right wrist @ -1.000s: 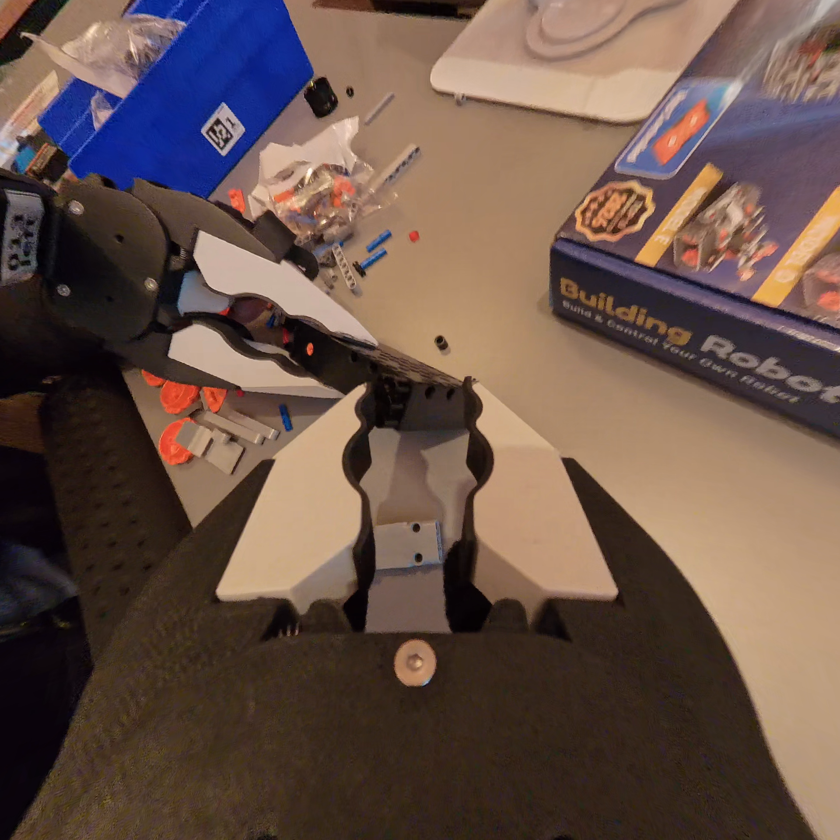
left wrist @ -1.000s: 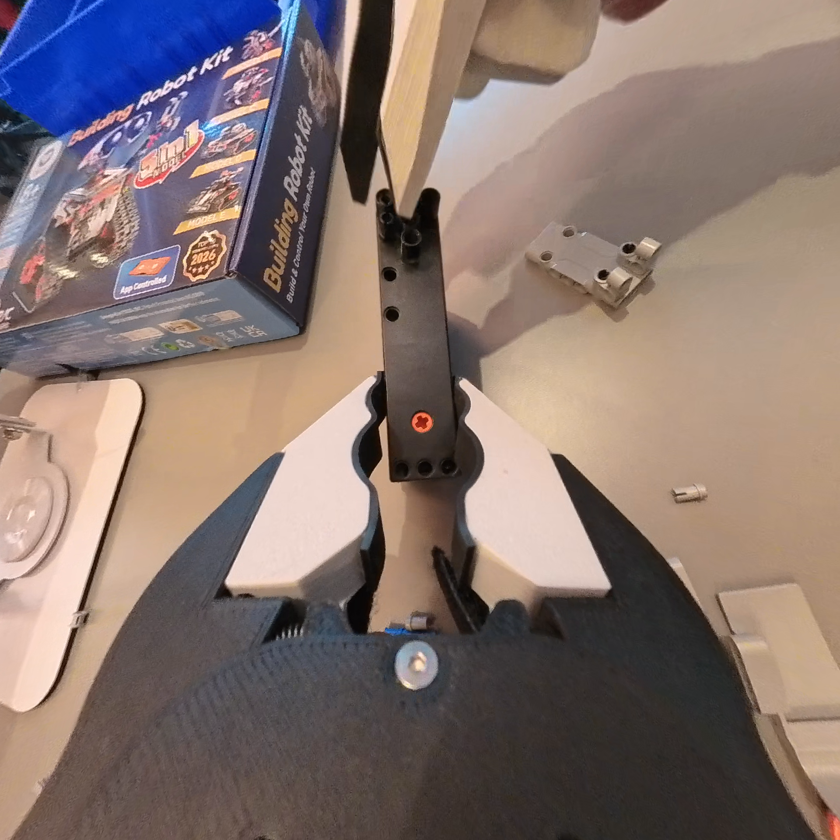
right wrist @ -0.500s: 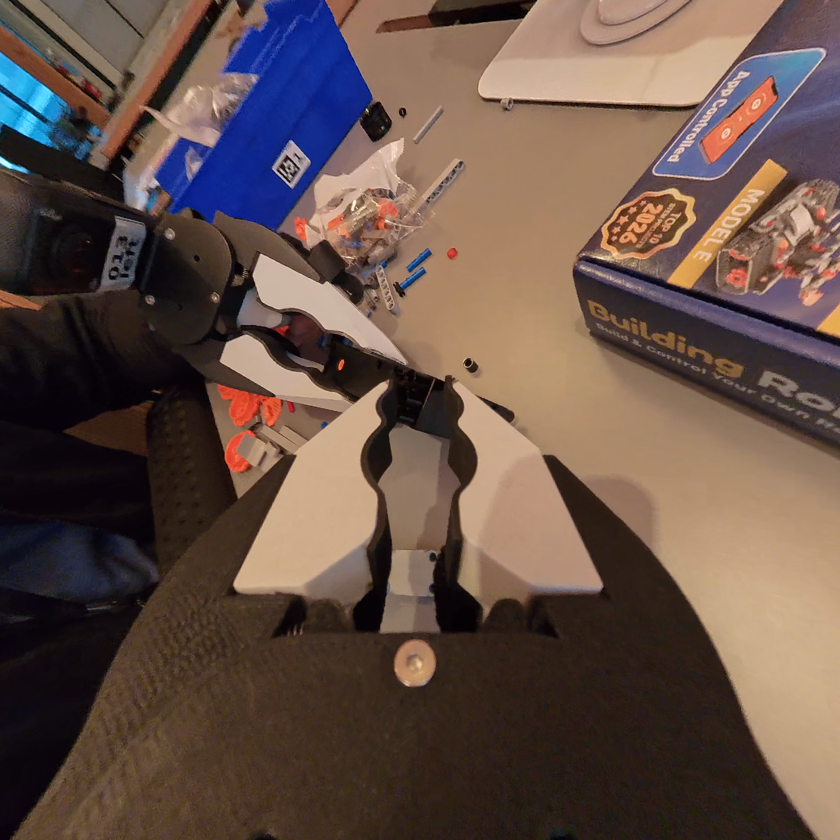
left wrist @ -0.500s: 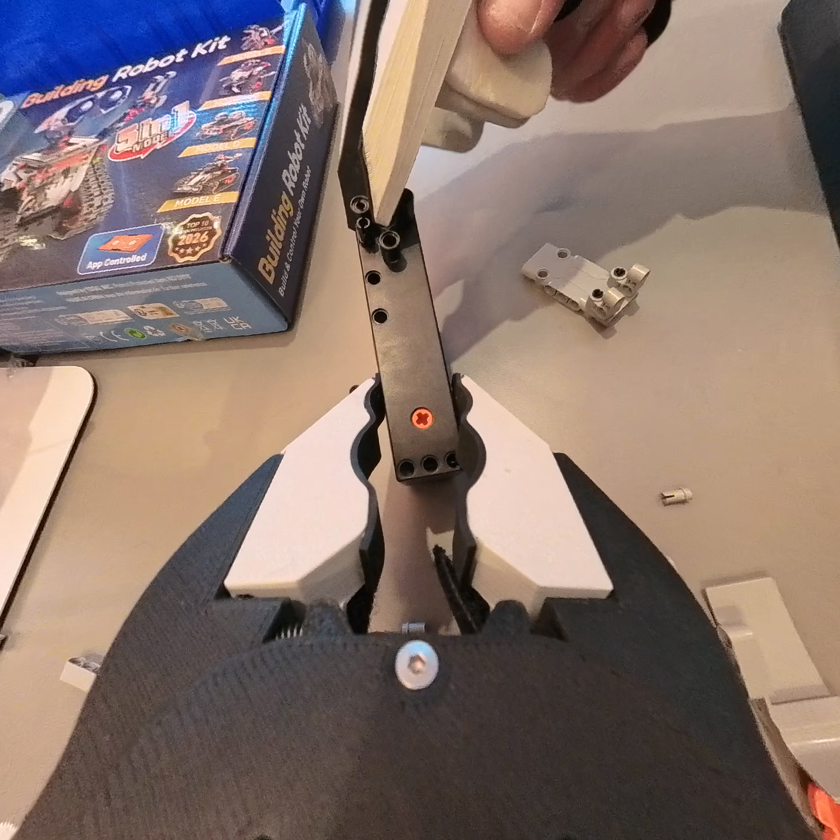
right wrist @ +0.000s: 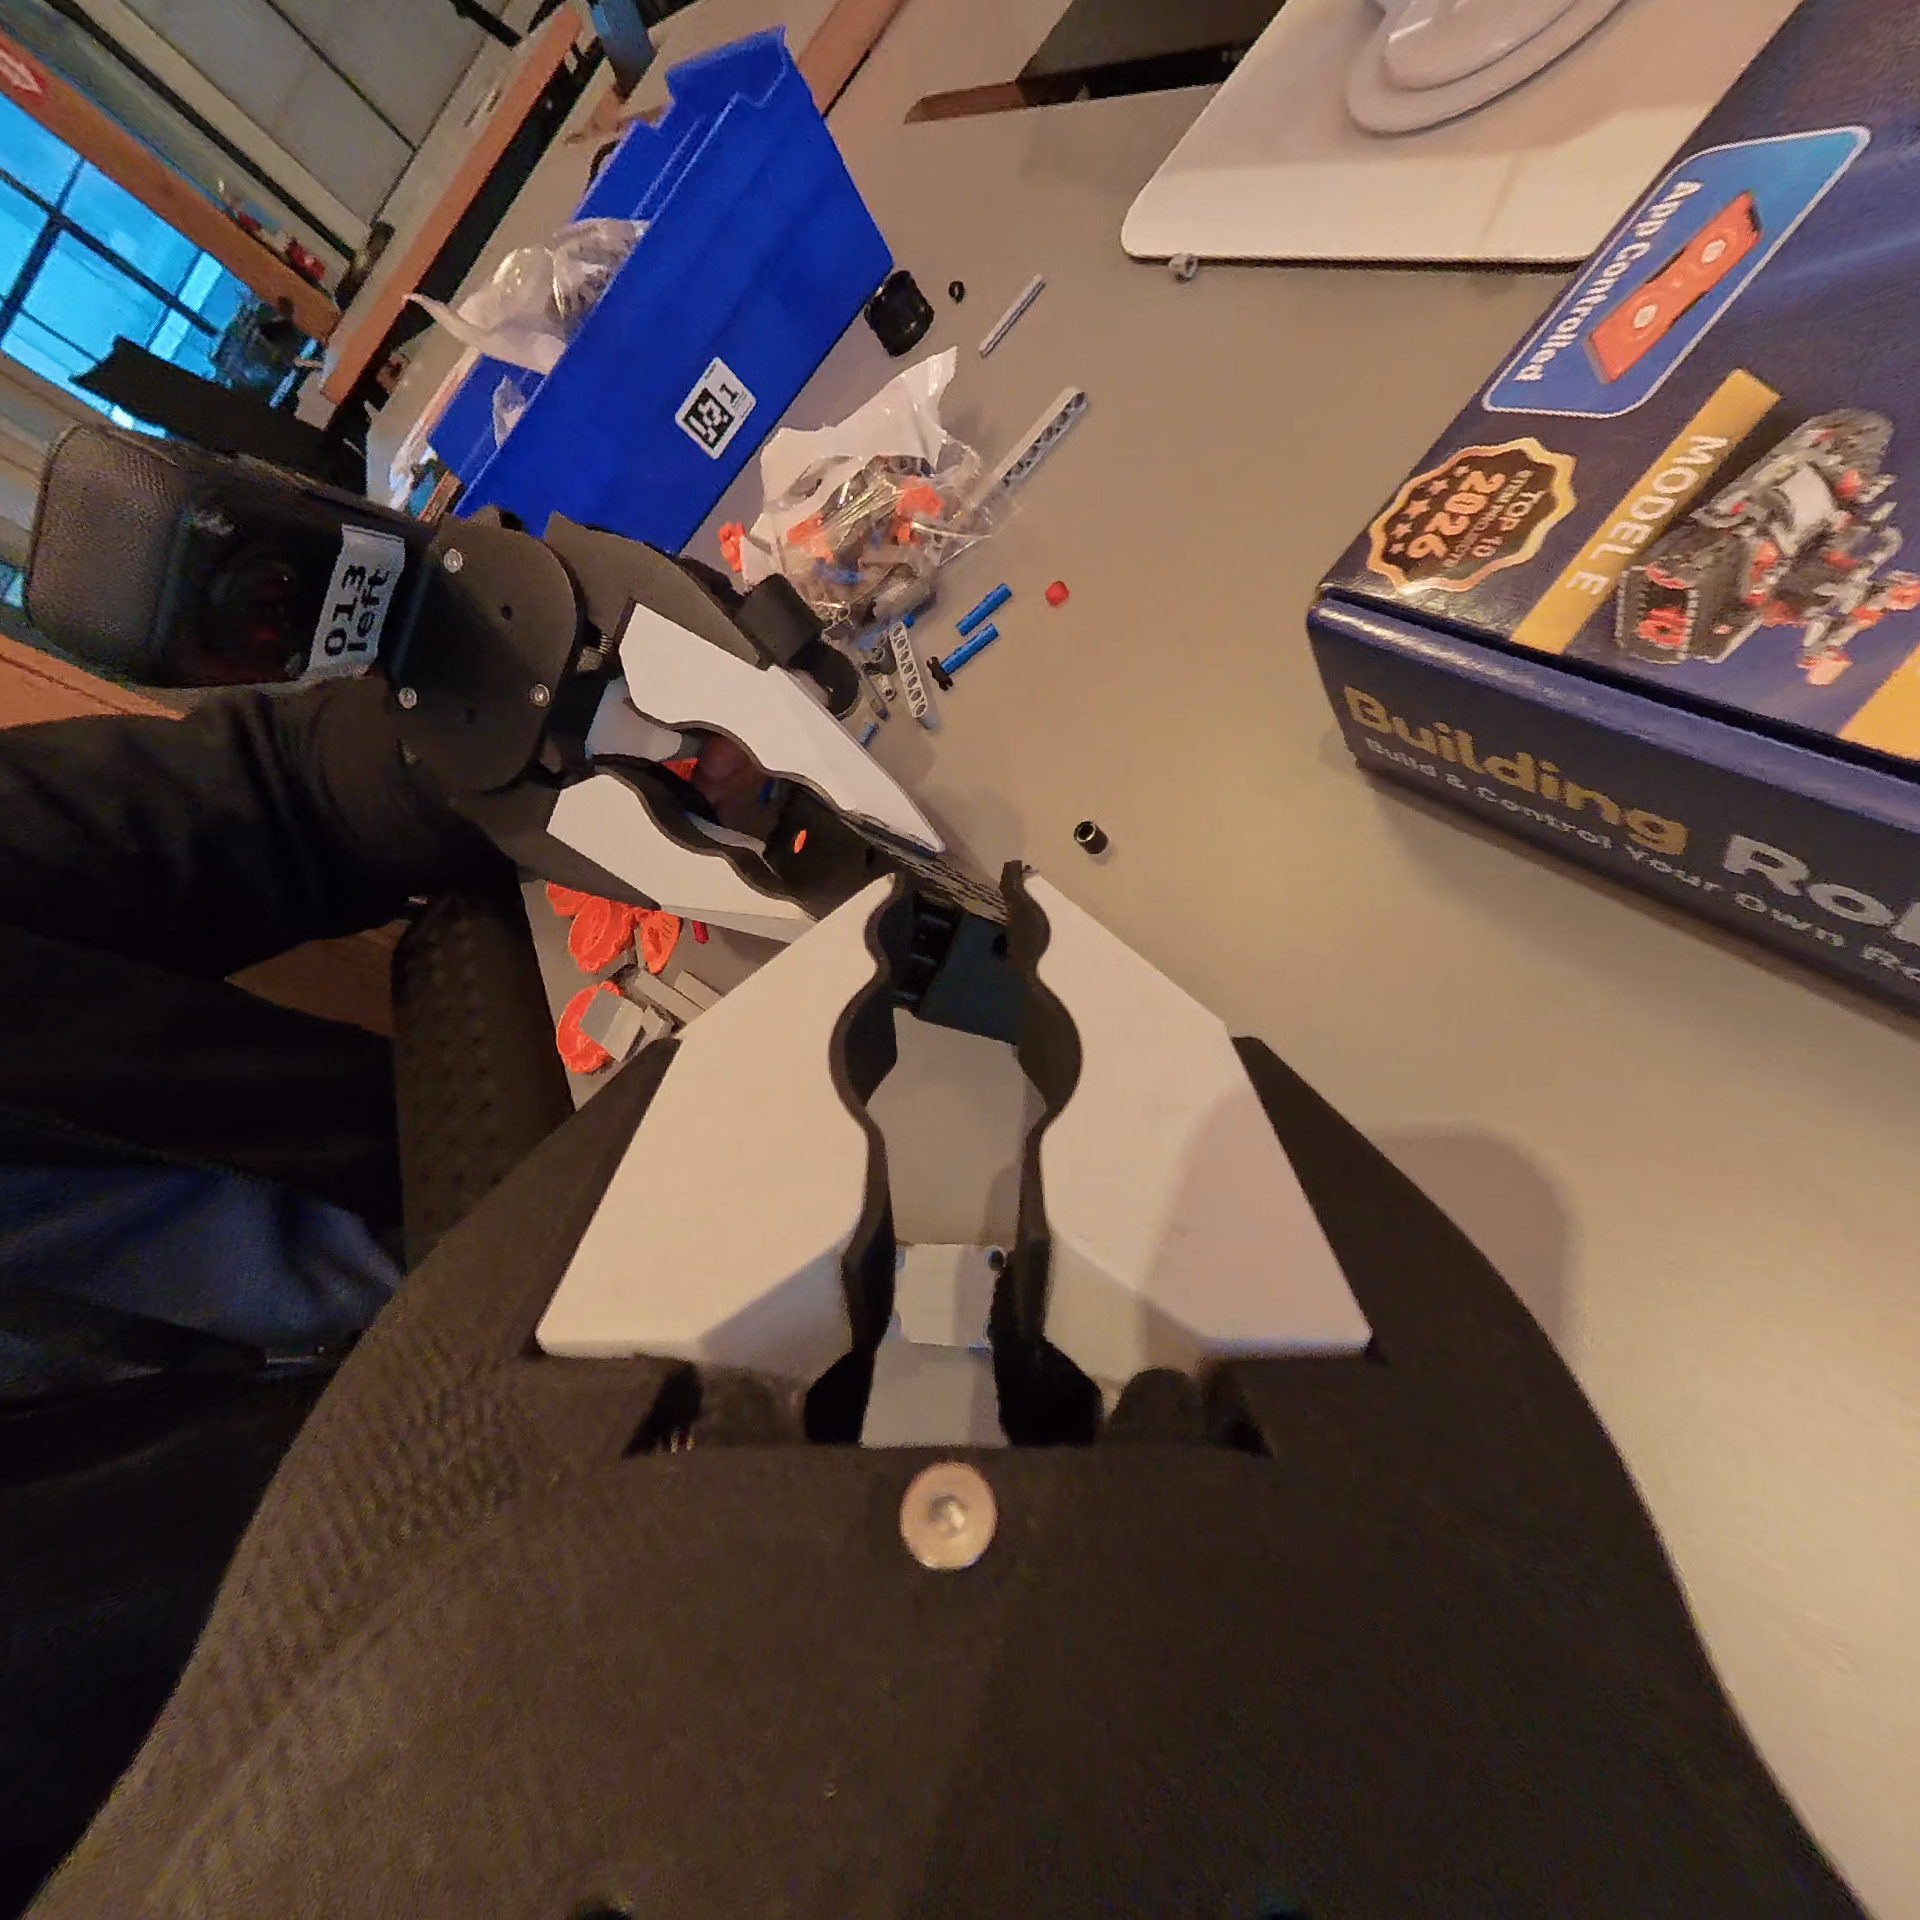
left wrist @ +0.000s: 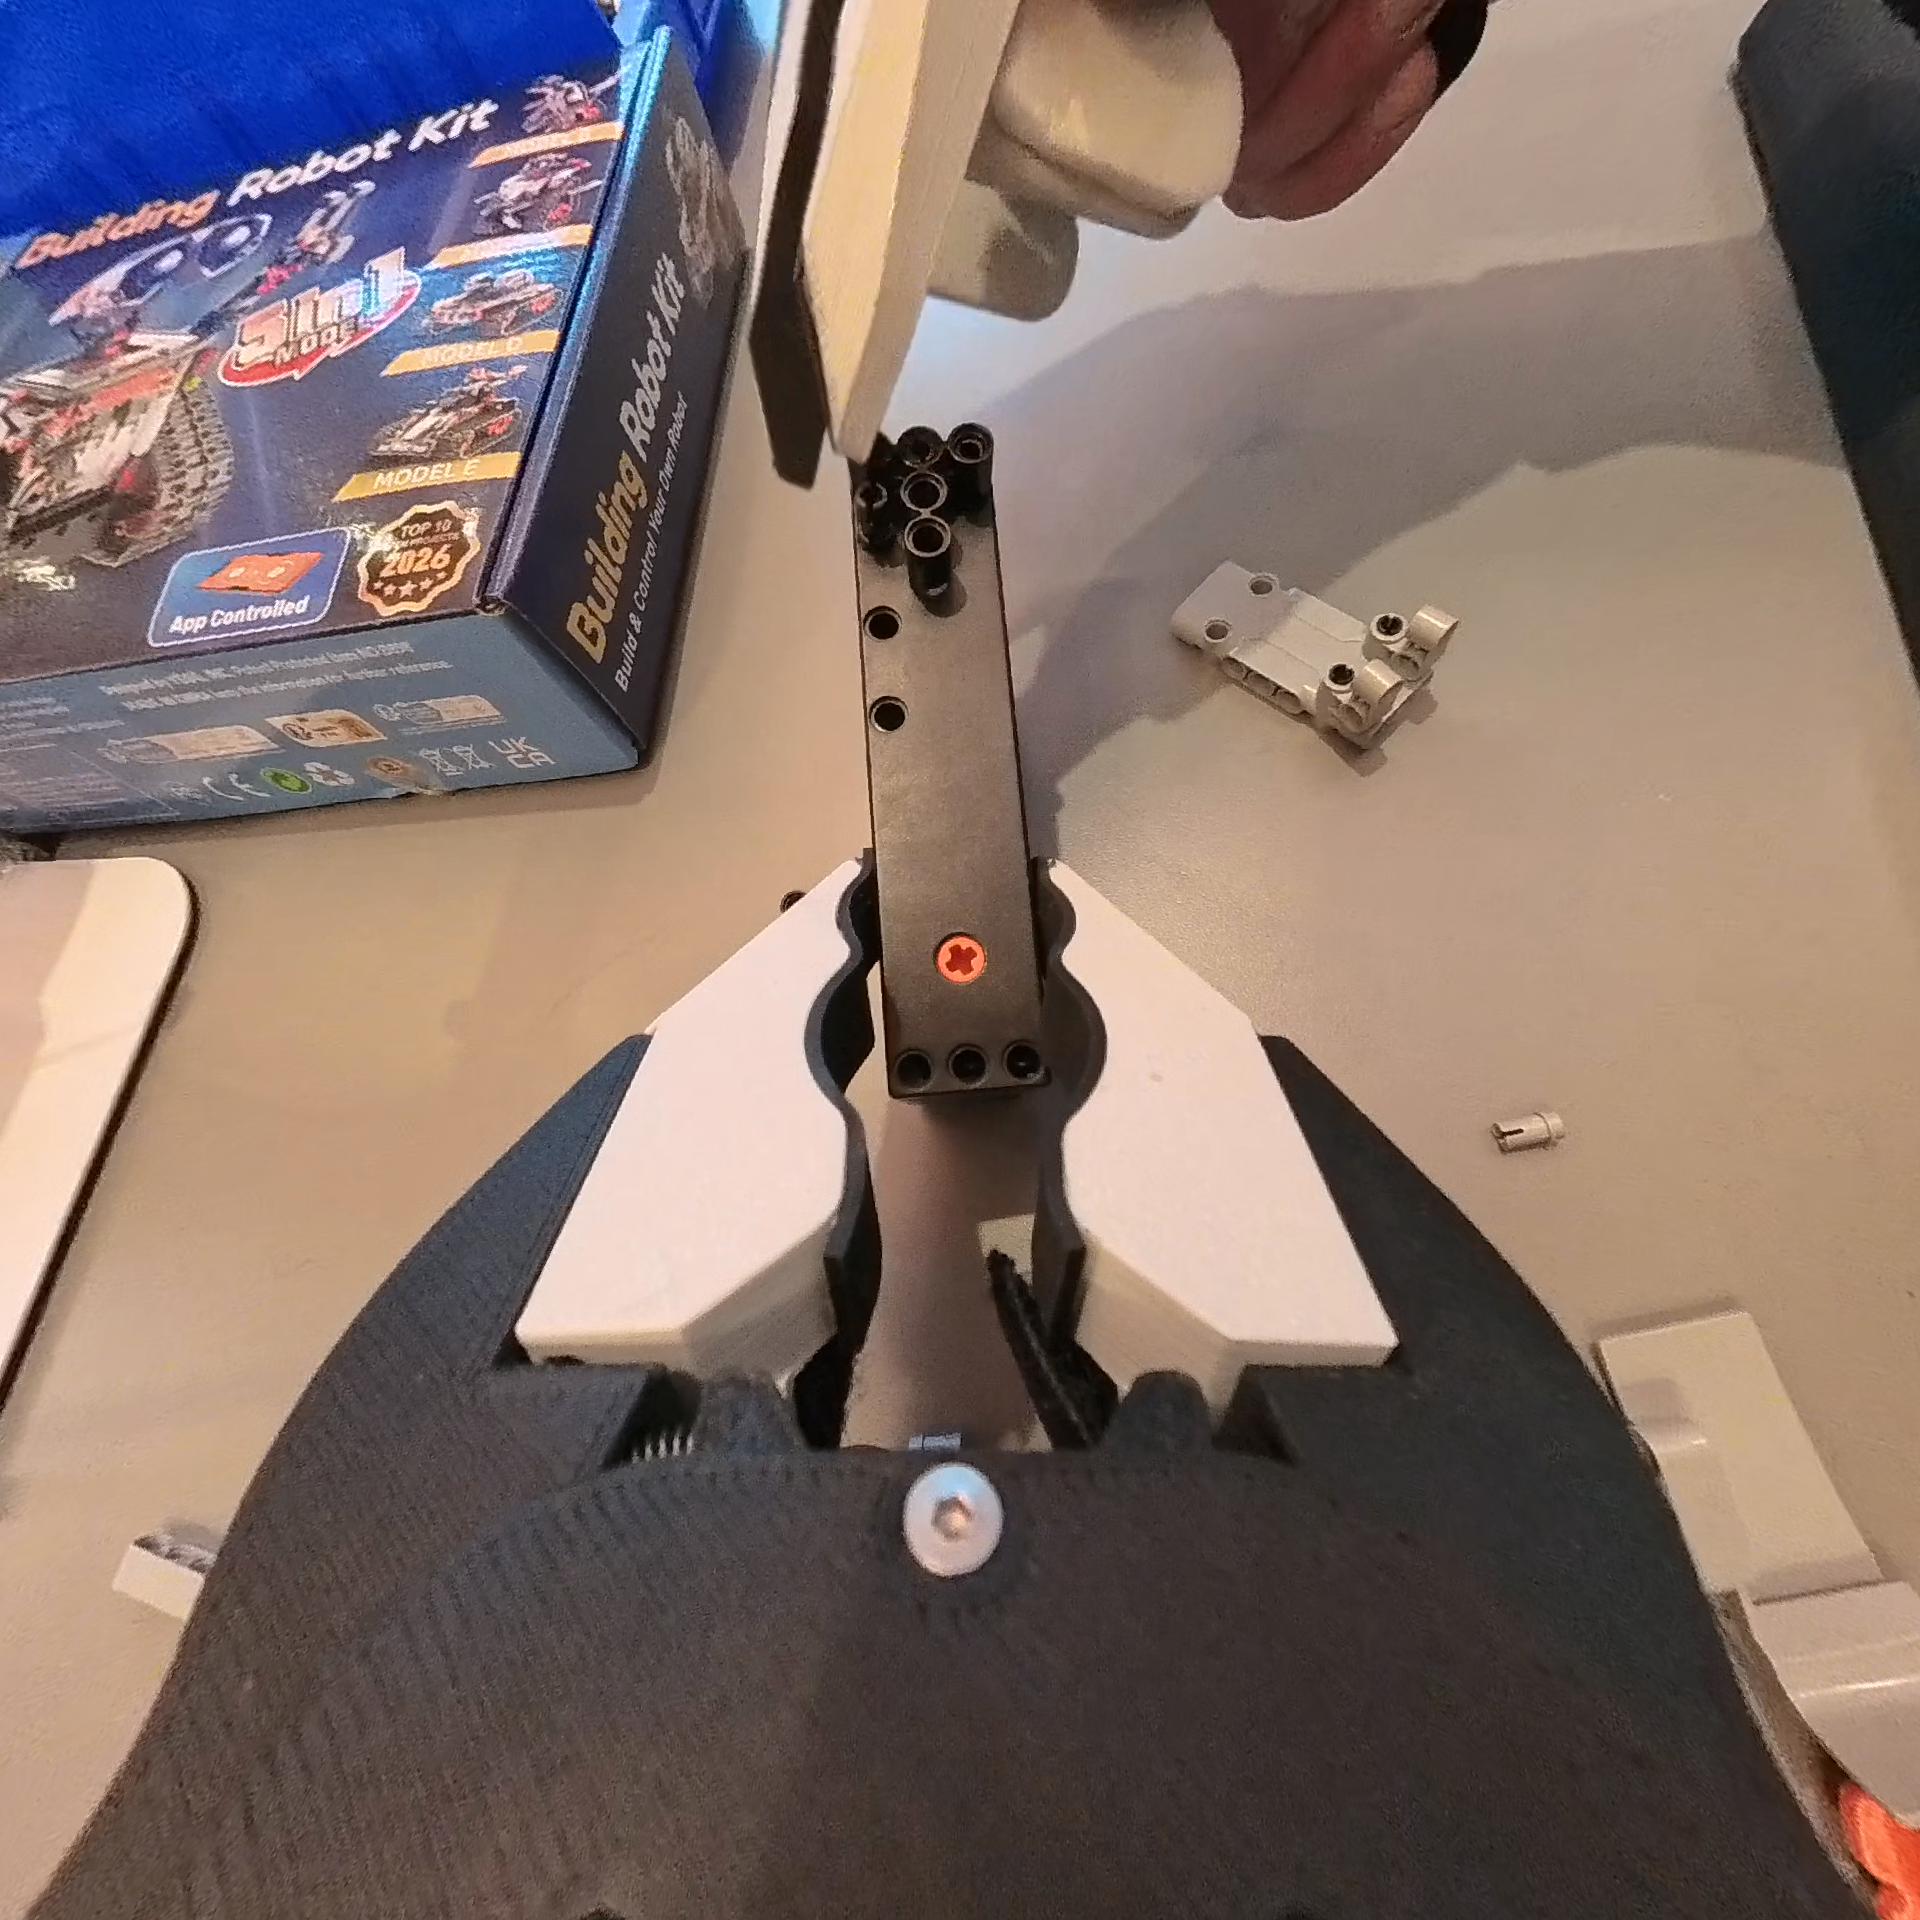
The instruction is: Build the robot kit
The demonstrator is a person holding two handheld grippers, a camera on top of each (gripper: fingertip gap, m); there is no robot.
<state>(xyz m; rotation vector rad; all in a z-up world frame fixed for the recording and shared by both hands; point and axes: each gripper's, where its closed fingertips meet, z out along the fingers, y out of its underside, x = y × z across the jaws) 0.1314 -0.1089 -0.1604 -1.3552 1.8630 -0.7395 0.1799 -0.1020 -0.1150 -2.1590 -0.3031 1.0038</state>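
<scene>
Left wrist view
- Left gripper: jaws clenched on the near end of the black block, above the table.
- Black block: long, rigid plastic piece with side holes, an orange cross socket near the held end and short black pins clustered at the far end. It points away from the camera.
- Right gripper: seen edge-on from above, its white finger tip touching the block's far, pinned end; whether it grips cannot be told here.
- Hand: at the top edge, on the right gripper's handle.
- Surroundings: kit box to the left; grey bracket and a small grey pin lying apart on the table.

Right wrist view
- Right gripper: jaws set around the block's far end; contact looks close, a firm clamp is likely but not certain.
- Left gripper: comes in from the left, holding the block's other end.
- Surroundings: blue bin, torn bag of parts, orange wheels.

Handling
- Judgement: light, stiff, smooth-sided; flat long faces suit a grip, pinned end is best spared side load.

Change
- Against the earlier frames: the block sits straighter in the left view, its pins now more exposed beside the right finger; the kit box has shifted right.
</scene>
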